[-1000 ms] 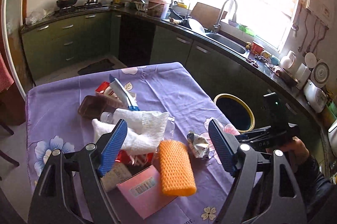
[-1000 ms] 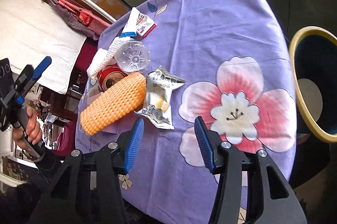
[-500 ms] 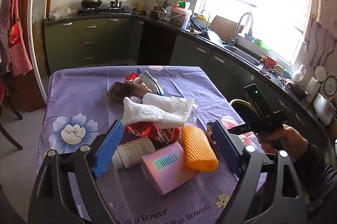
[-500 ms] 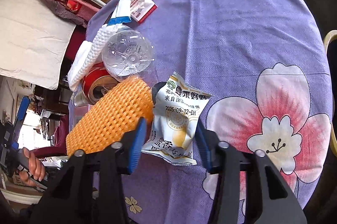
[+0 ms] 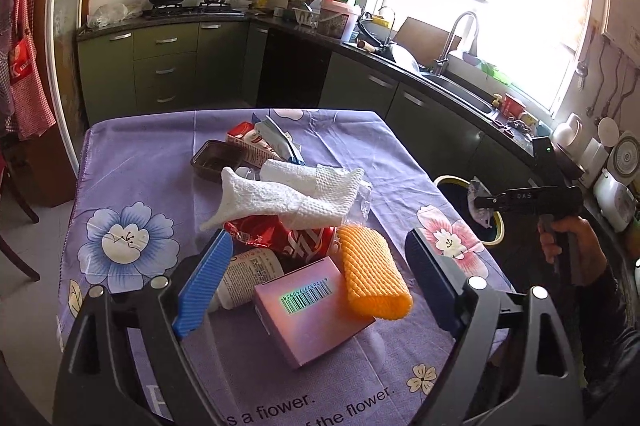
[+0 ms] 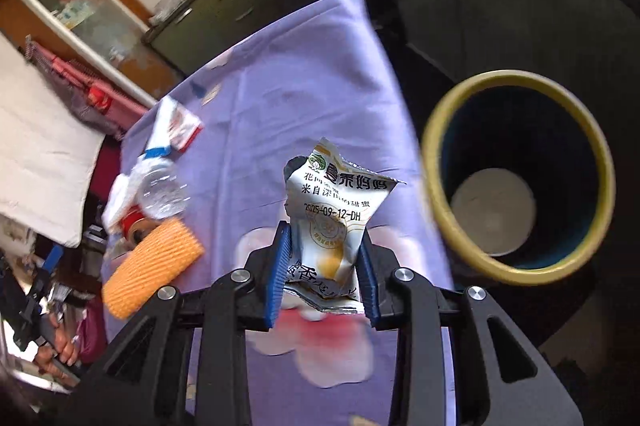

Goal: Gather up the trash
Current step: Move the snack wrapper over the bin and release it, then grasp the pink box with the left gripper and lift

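Jaws of the right gripper [image 6: 323, 268] have just been closing and now pinch the white snack wrapper [image 6: 336, 214] by its lower half; the printed upper half stands free above the pads. Wrapper is lifted off the purple surface [image 6: 280, 114] and hangs short of the yellow-rimmed bin [image 6: 436, 202], on the side of the bin that faces the trash pile. In the left wrist view the wrapper shows against the bin mouth.

Jaws of the left gripper [image 5: 316, 282] stand wide, nothing between the pads. They bracket the near end of the pile: pink box [image 5: 312, 314], orange foam sleeve [image 5: 372, 270], white bottle [image 5: 248, 276], red can [image 5: 292, 238], with white foam netting [image 5: 280, 194] draped over the far side, away from the bin.

Step in hand, as judged: carry the wrapper over the bin and drop it.

Notes for doing it well:
- Keep the pinch firm; the foil is crumpled and light, so it could slip.
- Bring the wrapper fully past the bin rim before letting go, since a light wrapper may flutter onto the rim or floor.
- Release over the middle of the bin opening.
- Left side: choose one item; the orange sleeve lies nearest the bin and looks free of the netting.
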A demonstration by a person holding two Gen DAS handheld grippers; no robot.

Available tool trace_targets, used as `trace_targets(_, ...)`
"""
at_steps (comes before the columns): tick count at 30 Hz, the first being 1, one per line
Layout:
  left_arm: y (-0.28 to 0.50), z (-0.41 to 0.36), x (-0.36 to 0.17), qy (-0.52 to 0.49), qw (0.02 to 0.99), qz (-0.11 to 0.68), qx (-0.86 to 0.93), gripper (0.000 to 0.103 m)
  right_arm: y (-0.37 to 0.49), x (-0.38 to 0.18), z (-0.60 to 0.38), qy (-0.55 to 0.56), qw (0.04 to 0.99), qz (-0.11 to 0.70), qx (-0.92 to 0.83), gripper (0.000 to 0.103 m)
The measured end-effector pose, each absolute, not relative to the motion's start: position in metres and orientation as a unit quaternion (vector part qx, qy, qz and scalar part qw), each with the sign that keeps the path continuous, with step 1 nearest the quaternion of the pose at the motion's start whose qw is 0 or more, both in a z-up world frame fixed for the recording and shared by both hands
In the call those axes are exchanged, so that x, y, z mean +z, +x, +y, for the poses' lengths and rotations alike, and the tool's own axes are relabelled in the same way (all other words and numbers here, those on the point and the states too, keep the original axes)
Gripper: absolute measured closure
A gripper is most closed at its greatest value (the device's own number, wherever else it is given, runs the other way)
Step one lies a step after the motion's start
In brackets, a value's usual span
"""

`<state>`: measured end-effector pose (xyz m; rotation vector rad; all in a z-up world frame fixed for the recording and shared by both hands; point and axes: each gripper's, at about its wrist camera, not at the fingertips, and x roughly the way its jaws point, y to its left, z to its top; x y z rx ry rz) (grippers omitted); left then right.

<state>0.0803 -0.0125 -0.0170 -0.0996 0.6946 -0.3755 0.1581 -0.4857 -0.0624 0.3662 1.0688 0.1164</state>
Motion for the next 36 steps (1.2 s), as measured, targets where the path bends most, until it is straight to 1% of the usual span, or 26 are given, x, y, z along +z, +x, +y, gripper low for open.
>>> trace_targets(3,0.083,-0.017,-0.02,-0.044,0.92,0.345,-0.18,0.019,0.162,-0.073,-0.529,0.16,0.848,0.505,-0.018,0.071)
trace_targets(6,0.084,-0.02,-0.021,-0.042,0.919,0.349,-0.18,0.019,0.172,-0.088,-0.562,0.159,0.845,0.506,-0.057,0.068)
trace_targets(7,0.084,-0.021,-0.021,-0.041,0.918,0.35,-0.18,0.018,0.176,-0.093,-0.57,0.162,0.845,0.505,-0.07,0.06)
trace_targets(8,0.084,-0.022,-0.021,-0.04,0.918,0.352,-0.18,0.017,0.178,-0.096,-0.575,0.162,0.845,0.505,-0.076,0.05)
trace_targets(10,0.084,-0.025,-0.021,-0.036,0.917,0.354,-0.18,0.016,0.183,-0.101,-0.58,0.155,0.845,0.505,-0.087,0.046)
trace_targets(15,0.081,-0.028,-0.023,-0.029,0.916,0.36,-0.176,0.014,0.176,-0.098,-0.576,0.166,0.851,0.492,-0.073,0.044)
trace_targets(17,0.079,-0.029,-0.025,-0.027,0.915,0.363,-0.173,0.013,0.169,-0.094,-0.568,0.161,0.858,0.485,-0.061,0.041)
trace_targets(26,0.061,-0.039,-0.052,-0.009,0.915,0.382,-0.133,0.01,0.141,-0.087,-0.524,0.124,0.876,0.466,-0.018,0.041)
trace_targets(32,0.05,-0.057,-0.075,0.006,0.918,0.384,-0.096,0.009,0.133,-0.082,-0.502,0.118,0.879,0.462,0.006,0.041)
trace_targets(36,0.051,-0.066,-0.095,0.028,0.914,0.401,-0.058,0.009,0.131,-0.077,-0.492,0.112,0.882,0.458,0.015,0.041)
